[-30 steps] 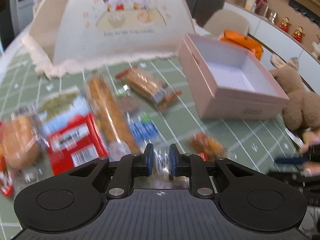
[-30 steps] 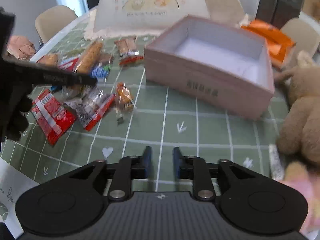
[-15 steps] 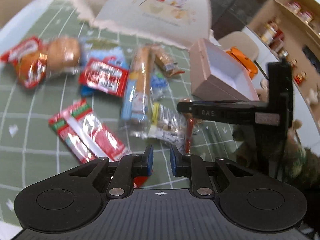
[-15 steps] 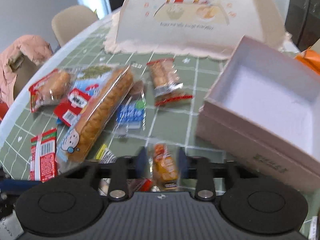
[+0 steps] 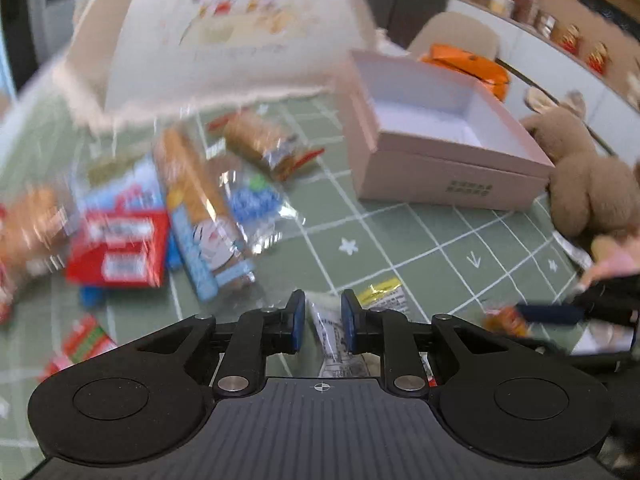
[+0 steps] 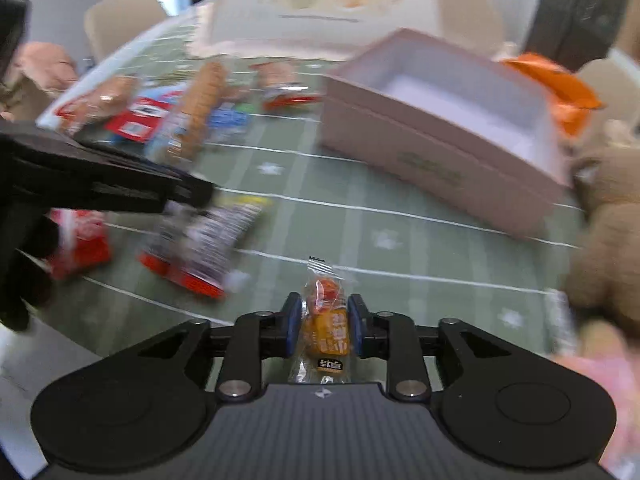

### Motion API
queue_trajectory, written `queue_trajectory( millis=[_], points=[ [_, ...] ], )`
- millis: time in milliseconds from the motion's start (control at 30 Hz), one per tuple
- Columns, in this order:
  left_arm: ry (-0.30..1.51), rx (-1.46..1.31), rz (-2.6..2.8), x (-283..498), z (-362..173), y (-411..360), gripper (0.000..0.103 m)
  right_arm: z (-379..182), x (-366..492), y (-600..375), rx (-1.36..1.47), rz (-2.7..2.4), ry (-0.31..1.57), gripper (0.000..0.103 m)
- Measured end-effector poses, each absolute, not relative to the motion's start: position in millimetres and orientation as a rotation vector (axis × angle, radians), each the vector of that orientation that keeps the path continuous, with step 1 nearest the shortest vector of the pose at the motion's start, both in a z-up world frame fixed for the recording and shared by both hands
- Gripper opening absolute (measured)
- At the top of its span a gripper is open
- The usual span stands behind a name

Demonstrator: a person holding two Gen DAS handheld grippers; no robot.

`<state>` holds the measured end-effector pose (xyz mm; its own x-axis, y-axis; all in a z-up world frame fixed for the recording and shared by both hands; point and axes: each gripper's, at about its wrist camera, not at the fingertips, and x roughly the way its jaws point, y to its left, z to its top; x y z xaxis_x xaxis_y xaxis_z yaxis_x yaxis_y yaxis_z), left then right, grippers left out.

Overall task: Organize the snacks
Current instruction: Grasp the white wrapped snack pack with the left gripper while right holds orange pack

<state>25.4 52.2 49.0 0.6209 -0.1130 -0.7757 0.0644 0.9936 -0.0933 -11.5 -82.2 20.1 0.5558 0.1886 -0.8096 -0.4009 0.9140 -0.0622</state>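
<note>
Now both jaws are opening, left gripper [image 5: 322, 322] around a clear packet [image 5: 334, 330], right gripper [image 6: 324, 328] around an orange snack [image 6: 326, 322].

Heap of wrapped snack packets [image 5: 132, 220] left of frame smeared by motion blur, print unreadable. Brown plush toy [image 6: 608, 240] cut off at right edge.
</note>
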Motion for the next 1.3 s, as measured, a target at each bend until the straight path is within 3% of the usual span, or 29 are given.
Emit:
queue_trajectory(
  millis=[33,67,467,633,800,1000,1067,1167,1300],
  points=[
    [0.883,-0.031,-0.111,19.4,55.5,48.4,0.023,19.2,-10.4,-89.7,-0.239,0.329,0.921,0.059],
    [0.878,-0.004,-0.124,13.2,61.4,44.0,0.023,17.6,-9.3,-97.8,-0.215,0.302,0.923,0.067],
    [0.936,0.243,-0.222,2.5,48.1,-17.6,0.026,7.8,-7.0,-118.3,-0.111,0.265,0.916,0.088],
    [0.942,0.196,-0.311,6.9,45.6,-15.2,0.034,2.6,-9.5,-122.8,-0.102,0.254,0.905,0.099],
    [0.885,0.058,-0.146,-1.2,62.0,18.9,0.033,1.6,-10.8,-124.3,-0.104,0.261,0.897,0.101],
    [0.994,-0.353,-0.083,10.1,45.0,67.3,0.033,-0.6,-15.4,-124.2,-0.100,0.255,0.872,0.103],
    [1.002,-0.324,-0.110,14.4,41.6,59.3,0.034,-0.7,-16.3,-124.0,-0.099,0.252,0.868,0.103],
    [0.998,-0.224,-0.164,21.5,38.5,40.5,0.046,-1.3,-19.0,-122.9,-0.096,0.249,0.855,0.103],
    [1.008,-0.147,-0.210,35.5,40.3,21.4,0.048,-1.6,-22.0,-121.3,-0.098,0.256,0.845,0.103]
  ],
)
